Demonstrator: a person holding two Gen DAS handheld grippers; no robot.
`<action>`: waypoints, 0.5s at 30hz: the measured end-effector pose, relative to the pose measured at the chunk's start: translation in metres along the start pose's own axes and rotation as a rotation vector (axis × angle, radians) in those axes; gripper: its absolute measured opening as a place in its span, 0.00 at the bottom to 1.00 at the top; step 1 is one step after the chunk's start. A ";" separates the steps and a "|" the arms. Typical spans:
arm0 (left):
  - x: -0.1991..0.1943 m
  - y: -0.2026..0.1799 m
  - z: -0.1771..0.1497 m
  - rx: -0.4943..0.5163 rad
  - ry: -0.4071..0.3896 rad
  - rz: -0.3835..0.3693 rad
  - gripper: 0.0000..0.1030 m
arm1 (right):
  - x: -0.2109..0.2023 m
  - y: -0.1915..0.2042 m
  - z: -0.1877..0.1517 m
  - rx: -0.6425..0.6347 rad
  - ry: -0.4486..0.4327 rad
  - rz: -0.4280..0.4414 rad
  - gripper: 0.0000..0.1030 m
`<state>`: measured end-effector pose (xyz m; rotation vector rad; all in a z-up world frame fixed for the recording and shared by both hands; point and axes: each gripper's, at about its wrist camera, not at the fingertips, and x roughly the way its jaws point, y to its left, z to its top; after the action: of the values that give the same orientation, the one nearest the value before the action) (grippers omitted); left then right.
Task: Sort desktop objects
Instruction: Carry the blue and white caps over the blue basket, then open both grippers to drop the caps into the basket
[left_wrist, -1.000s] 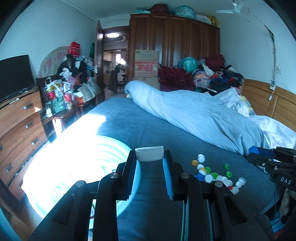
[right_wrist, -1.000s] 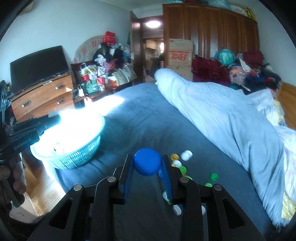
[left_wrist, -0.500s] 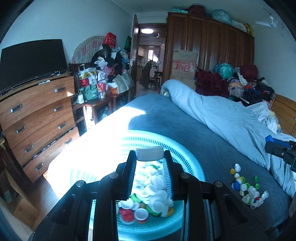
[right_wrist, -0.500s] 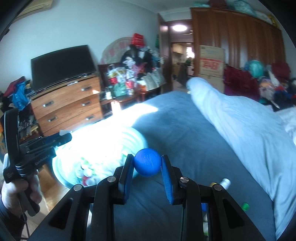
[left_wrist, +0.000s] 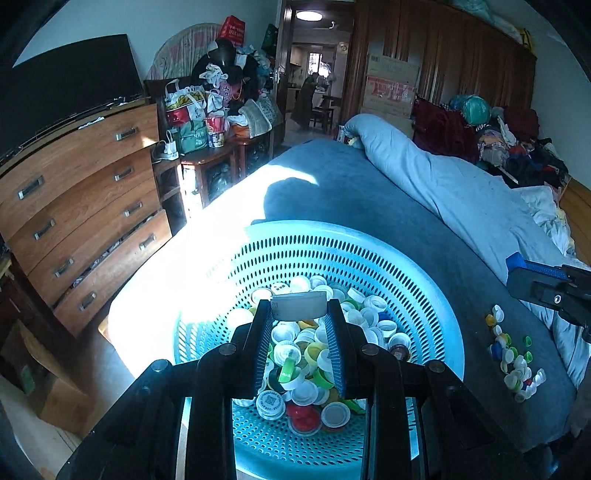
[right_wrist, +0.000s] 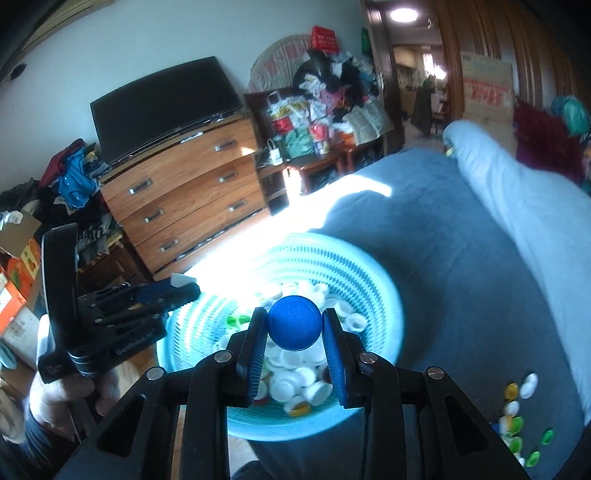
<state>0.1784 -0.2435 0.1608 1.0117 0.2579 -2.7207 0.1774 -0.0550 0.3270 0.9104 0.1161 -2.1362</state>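
left tongs (left_wrist: 299, 314) pinching flat white cap (left_wrist: 298, 305), perforated round plastic basket (left_wrist: 413, 273)

Basket (left_wrist: 436, 295) mouth open from above, heaped caps (left_wrist: 373, 325) fill its bottom; bare bed (left_wrist: 369, 192) beyond basket; rolled duvet (left_wrist: 454, 192) blocks far side; loose caps (left_wrist: 511, 354) beside basket; dresser (left_wrist: 85, 206) close past bed edge.

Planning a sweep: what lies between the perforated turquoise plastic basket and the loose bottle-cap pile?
Bare blue bedsheet between basket and cap pile, in the left wrist view.
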 end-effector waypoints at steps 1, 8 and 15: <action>0.000 0.001 0.000 -0.002 0.004 -0.001 0.24 | 0.004 0.000 0.000 0.005 0.008 0.010 0.32; 0.006 0.013 0.003 -0.009 0.014 -0.007 0.24 | 0.024 0.010 0.003 0.004 0.032 0.013 0.32; 0.007 0.012 0.002 -0.020 0.020 -0.011 0.24 | 0.029 0.008 0.004 0.001 0.042 0.009 0.32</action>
<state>0.1758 -0.2569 0.1563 1.0362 0.2941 -2.7133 0.1687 -0.0805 0.3136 0.9553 0.1317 -2.1097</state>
